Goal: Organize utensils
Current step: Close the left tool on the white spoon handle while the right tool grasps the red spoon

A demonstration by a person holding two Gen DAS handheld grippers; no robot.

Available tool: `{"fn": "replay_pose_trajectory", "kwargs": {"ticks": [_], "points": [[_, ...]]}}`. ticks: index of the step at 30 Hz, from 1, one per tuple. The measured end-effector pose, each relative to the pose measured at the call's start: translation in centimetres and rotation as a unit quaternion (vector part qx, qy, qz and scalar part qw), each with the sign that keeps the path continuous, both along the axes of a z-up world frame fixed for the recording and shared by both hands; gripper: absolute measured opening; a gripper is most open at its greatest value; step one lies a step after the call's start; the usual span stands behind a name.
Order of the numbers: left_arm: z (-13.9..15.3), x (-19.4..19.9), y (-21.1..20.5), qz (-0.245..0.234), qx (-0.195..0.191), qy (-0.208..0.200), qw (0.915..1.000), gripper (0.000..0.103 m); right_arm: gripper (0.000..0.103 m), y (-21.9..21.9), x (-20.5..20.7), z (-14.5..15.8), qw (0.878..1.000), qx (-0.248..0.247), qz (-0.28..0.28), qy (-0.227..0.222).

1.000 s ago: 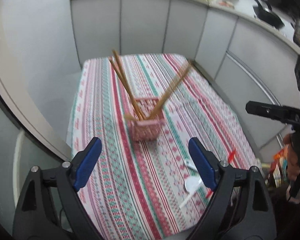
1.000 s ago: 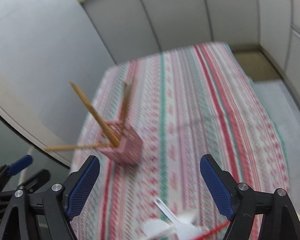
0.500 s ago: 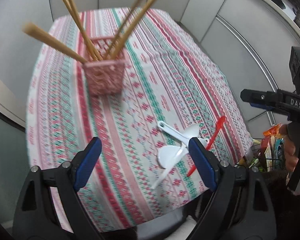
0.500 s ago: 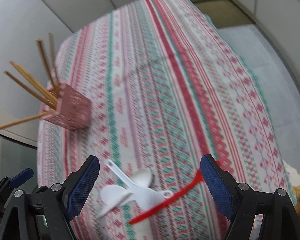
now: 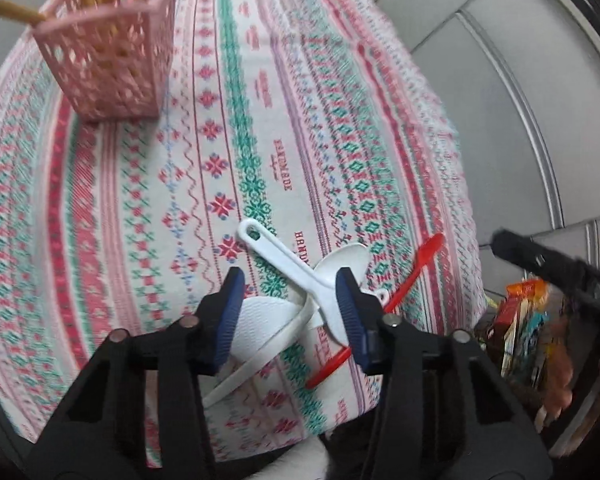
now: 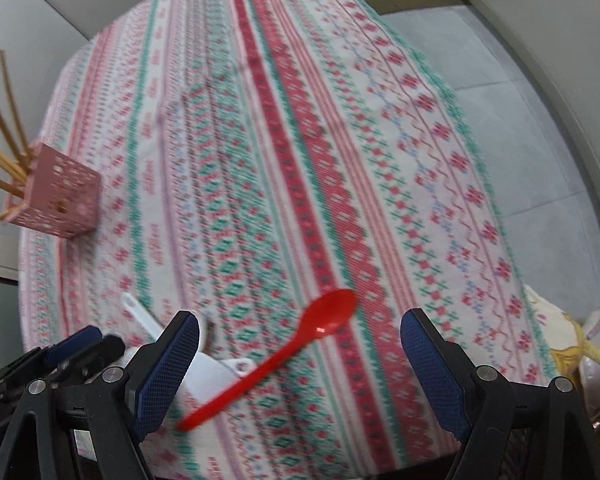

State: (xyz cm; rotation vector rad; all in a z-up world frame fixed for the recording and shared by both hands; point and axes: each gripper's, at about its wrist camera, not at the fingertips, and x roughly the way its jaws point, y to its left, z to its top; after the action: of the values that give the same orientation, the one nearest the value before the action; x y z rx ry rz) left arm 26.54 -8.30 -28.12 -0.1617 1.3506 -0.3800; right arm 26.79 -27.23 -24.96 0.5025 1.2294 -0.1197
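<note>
Both grippers have dropped toward the tablecloth (image 5: 100, 208), the pink basket (image 5: 112, 56) sliding to the far corner. My left gripper (image 5: 288, 312) is closing, two crossed white spoons (image 5: 300, 280) between its pads, ungripped; I should centre on one handle. My right gripper (image 6: 300, 364) hangs wide open, straddling the red spoon (image 6: 284, 356).

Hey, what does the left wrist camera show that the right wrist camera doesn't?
Only the left wrist view shows the left gripper head-on, jaws closing over the crossed white spoons, nothing pinched yet, plus the snack packets off the table's edge. Only the right wrist view shows the right gripper open above the red spoon, whose whole bowl is visible, and the grey floor. Both show the pink basket of chopsticks and the patterned tablecloth.
</note>
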Motion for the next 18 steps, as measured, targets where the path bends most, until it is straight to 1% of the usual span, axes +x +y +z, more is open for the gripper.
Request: {"fn": "replay_pose_trajectory", "kwargs": {"ticks": [1,5,9,11,12,14,16,18], "points": [[-0.7,0.3,-0.3,0.009,0.004,0.008,0.9999,0.043,0.087,-0.2,0.0,-0.3,1.000,0.004,-0.001,0.004],[-1.7,1.0,-0.6,0.041,0.016,0.015,0.9989,0.042,0.087,-0.9,-0.1,-0.7,1.000,0.025,-0.008,0.005],[-2.2,1.6,-0.8,0.061,0.014,0.018,0.9979,0.041,0.087,-1.0,0.0,-0.5,1.000,0.026,-0.007,0.002],[-2.4,1.8,-1.1,0.066,0.017,0.018,0.9975,0.034,0.087,-0.9,0.1,-0.5,1.000,0.026,-0.004,0.003],[-2.4,1.9,-1.2,0.068,0.019,0.015,0.9974,0.029,0.087,-0.9,0.2,-0.5,1.000,0.028,-0.003,0.004],[-2.4,2.2,-1.3,0.072,0.017,0.017,0.9971,0.023,0.087,-0.8,0.2,-0.7,0.999,0.032,-0.001,0.006],[-2.5,2.7,-1.2,0.076,0.014,0.020,0.9968,0.015,0.087,-0.9,0.2,-0.8,0.999,0.037,-0.001,0.007],[-2.6,3.1,-1.5,0.078,0.014,0.020,0.9967,0.011,0.087,-0.9,0.2,-0.9,0.999,0.041,-0.002,0.009]]}}
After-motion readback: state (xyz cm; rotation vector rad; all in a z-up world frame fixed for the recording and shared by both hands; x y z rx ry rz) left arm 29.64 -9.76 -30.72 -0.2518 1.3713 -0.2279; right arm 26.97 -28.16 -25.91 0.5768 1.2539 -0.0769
